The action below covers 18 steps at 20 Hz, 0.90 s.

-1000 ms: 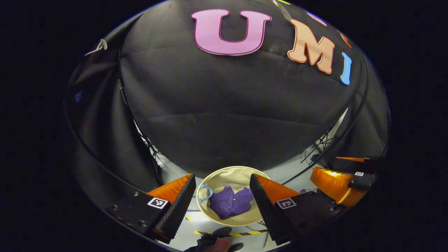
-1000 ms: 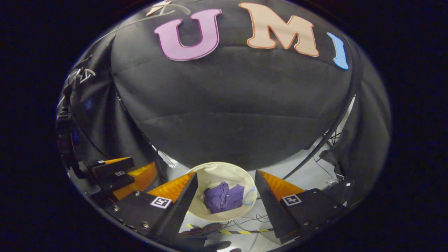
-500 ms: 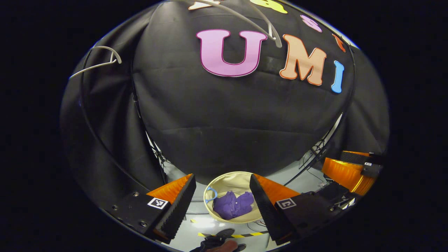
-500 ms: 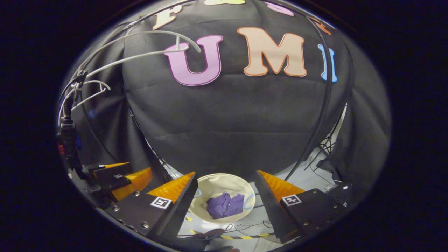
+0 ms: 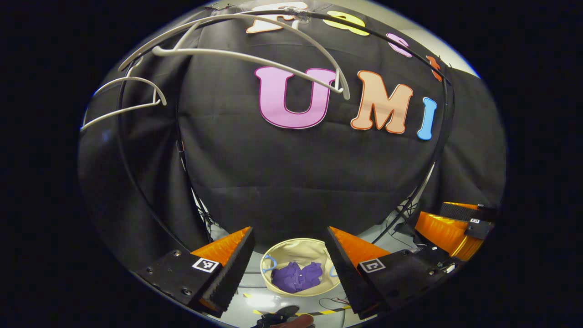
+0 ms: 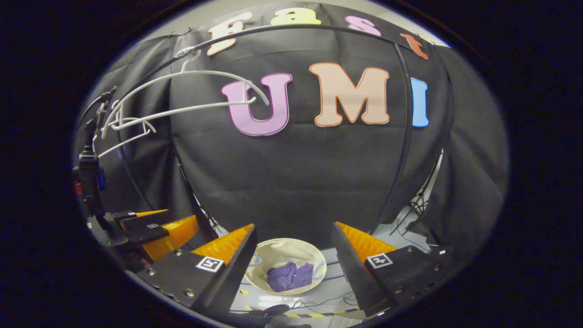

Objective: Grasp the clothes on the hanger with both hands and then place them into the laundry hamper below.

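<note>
Tongs (image 5: 288, 269) (image 6: 294, 264) agape, raised over hamper (image 5: 319, 248) w/ clothes (image 5: 296, 277).

Pale floor (image 5: 255, 300) carries hamper (image 5: 319, 248), striped tape (image 6: 314, 314), cables (image 6: 319, 298).

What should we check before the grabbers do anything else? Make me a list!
1. Purple clothes inside the laundry hamper: ok.
2. Left gripper open, holding nothing: ok.
3. Right gripper open, holding nothing: ok.
4. White hanger on the black rail is bare: ok.
5. Both grippers above the hamper, not touching it: ok.
6. More clothes waiting on the other hangers: none seen, though part of the rail is out of sight, so cannot tell.
</note>
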Tool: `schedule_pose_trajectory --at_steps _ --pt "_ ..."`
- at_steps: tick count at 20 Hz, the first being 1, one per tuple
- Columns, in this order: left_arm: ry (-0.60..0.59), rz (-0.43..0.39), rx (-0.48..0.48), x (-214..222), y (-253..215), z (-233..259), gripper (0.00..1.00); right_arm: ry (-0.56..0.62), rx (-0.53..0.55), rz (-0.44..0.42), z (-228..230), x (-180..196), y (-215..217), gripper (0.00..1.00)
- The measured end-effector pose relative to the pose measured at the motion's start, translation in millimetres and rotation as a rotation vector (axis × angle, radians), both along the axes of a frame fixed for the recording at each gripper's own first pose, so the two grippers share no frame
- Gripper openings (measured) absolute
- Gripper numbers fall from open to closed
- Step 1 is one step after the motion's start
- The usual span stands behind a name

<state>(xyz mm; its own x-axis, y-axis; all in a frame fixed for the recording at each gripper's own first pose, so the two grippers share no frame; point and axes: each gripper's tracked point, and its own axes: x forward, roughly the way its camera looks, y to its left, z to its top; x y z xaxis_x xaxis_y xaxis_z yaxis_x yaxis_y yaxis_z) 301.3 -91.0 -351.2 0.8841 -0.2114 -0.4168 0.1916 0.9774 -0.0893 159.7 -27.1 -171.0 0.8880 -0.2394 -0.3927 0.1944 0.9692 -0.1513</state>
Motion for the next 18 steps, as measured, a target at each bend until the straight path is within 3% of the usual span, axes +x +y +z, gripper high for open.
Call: schedule_pose_trajectory --at_steps 7,8,9,12,16,17,18 --pt "-0.053 0.01 0.022 4 7 21 0.92 -0.086 -0.026 0.041 34 -4 18 0.98" --pt "-0.069 0.012 0.024 5 8 26 0.96 -0.098 -0.037 0.052 42 -6 22 0.98" --pt "-0.087 0.016 0.024 8 9 28 0.92 -0.111 -0.045 0.062 49 -7 26 0.98" --pt "-0.129 0.028 0.018 12 11 39 0.96 -0.167 -0.046 0.109 74 -12 44 1.0" --pt "-0.187 0.038 -0.008 15 11 54 0.95 -0.246 -0.029 0.159 106 -25 65 0.98" --pt "-0.212 0.038 -0.006 16 12 59 0.95 -0.269 -0.03 0.162 115 -30 69 0.93" --pt "-0.239 0.042 -0.004 19 14 64 0.95 -0.29 -0.034 0.164 124 -35 71 0.98"
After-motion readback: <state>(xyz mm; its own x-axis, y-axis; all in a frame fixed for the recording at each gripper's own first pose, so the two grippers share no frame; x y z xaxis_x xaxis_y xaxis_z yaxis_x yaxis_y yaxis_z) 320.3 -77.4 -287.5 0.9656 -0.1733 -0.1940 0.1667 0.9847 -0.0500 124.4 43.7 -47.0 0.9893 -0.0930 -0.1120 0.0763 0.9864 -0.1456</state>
